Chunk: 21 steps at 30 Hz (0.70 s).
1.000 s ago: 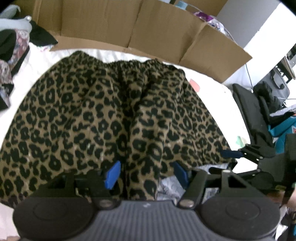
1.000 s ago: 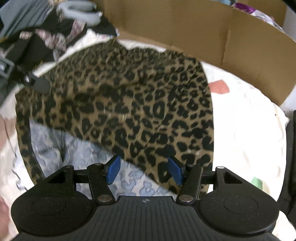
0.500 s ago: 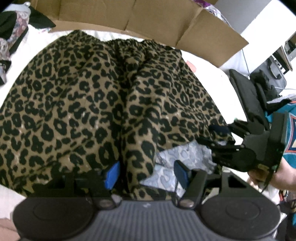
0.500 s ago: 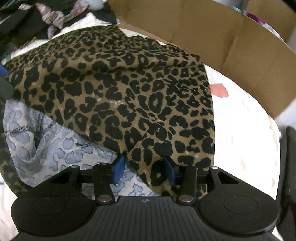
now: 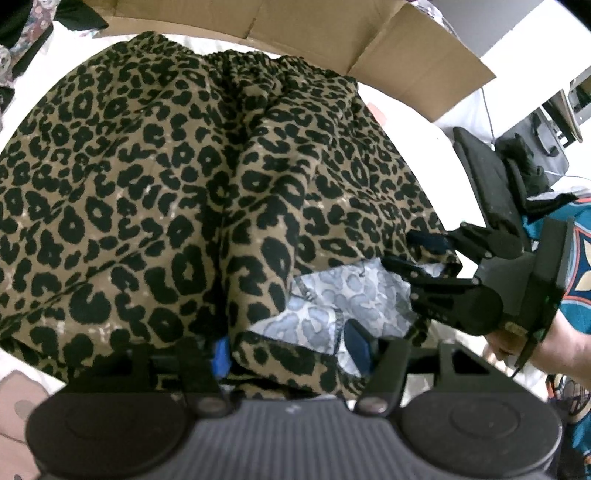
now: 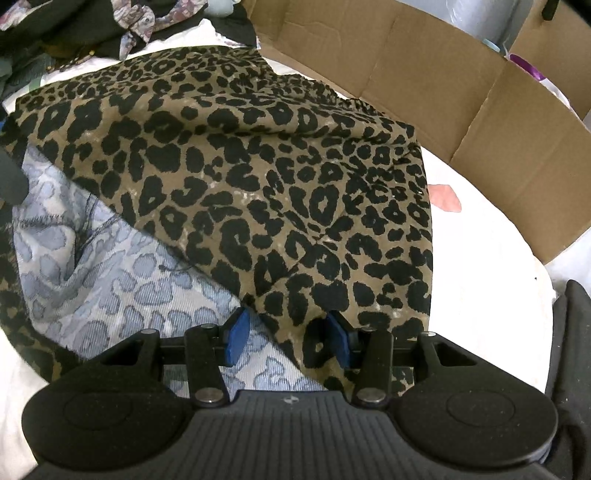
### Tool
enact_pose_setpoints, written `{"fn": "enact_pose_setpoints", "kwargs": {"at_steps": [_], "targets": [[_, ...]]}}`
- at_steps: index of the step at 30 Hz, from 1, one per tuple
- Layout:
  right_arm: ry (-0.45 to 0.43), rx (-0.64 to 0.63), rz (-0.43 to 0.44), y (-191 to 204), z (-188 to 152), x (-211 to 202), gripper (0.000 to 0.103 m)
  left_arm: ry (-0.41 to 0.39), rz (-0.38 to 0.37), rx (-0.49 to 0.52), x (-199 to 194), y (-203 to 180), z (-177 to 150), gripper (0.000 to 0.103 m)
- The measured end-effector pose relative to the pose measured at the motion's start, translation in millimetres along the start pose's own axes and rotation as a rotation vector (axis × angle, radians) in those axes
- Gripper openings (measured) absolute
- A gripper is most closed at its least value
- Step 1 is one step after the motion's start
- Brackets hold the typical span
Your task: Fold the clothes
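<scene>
Leopard-print garment (image 5: 155, 192) spread over a white bed surface (image 6: 476, 266), its gathered waistband at the upper centre of the left wrist view, just below a cardboard box (image 5: 332, 33). The near hem, at the lower centre of both views, is turned back to expose a pale blue-grey underside (image 6: 122, 280). Step in hand, as judged: taking hold of the near hem at two places before a fold. Left hand-held gripper (image 5: 290, 350): jaws apart and closing, the turned hem lying between them, not yet pinched. Right hand-held gripper (image 6: 288, 338): jaws apart with the hem corner between them; whether the pads press on the cloth cannot be told. The next move likely calls for both pinches to seat fully, then an even lift toward the waistband. The fabric looks thin, soft and creased lengthwise.
</scene>
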State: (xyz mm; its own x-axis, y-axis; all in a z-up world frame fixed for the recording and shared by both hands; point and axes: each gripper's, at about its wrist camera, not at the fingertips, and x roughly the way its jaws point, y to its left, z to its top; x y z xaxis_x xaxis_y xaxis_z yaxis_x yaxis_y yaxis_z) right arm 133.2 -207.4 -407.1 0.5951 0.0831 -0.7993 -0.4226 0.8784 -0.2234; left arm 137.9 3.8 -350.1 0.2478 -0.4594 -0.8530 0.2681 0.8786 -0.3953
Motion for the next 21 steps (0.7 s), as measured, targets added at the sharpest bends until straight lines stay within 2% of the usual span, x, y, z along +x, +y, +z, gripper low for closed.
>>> {"fn": "enact_pose_setpoints", "kwargs": {"at_steps": [2,3,5,9,14,21], "targets": [[-0.012,-0.005,0.0,0,0,1,0.051,-0.003,0.001,0.004,0,-1,-1,0.063],[-0.018,-0.011,0.001,0,1,1,0.043,-0.003,0.001,0.005,-1,0,-1,0.063],[-0.026,-0.023,-0.016,2,2,-5,0.034,-0.005,-0.001,0.004,-2,1,-3,0.063],[-0.069,-0.002,-0.074,-4,0,-23,0.033,-0.008,-0.001,-0.003,-3,5,-5,0.063],[-0.029,0.007,-0.096,-12,-9,-18,0.033,-0.007,0.0,-0.003,-2,6,-3,0.063],[-0.058,-0.055,-0.072,10,0,-11,0.033,-0.007,-0.002,-0.011,-1,9,-3,0.06]]}}
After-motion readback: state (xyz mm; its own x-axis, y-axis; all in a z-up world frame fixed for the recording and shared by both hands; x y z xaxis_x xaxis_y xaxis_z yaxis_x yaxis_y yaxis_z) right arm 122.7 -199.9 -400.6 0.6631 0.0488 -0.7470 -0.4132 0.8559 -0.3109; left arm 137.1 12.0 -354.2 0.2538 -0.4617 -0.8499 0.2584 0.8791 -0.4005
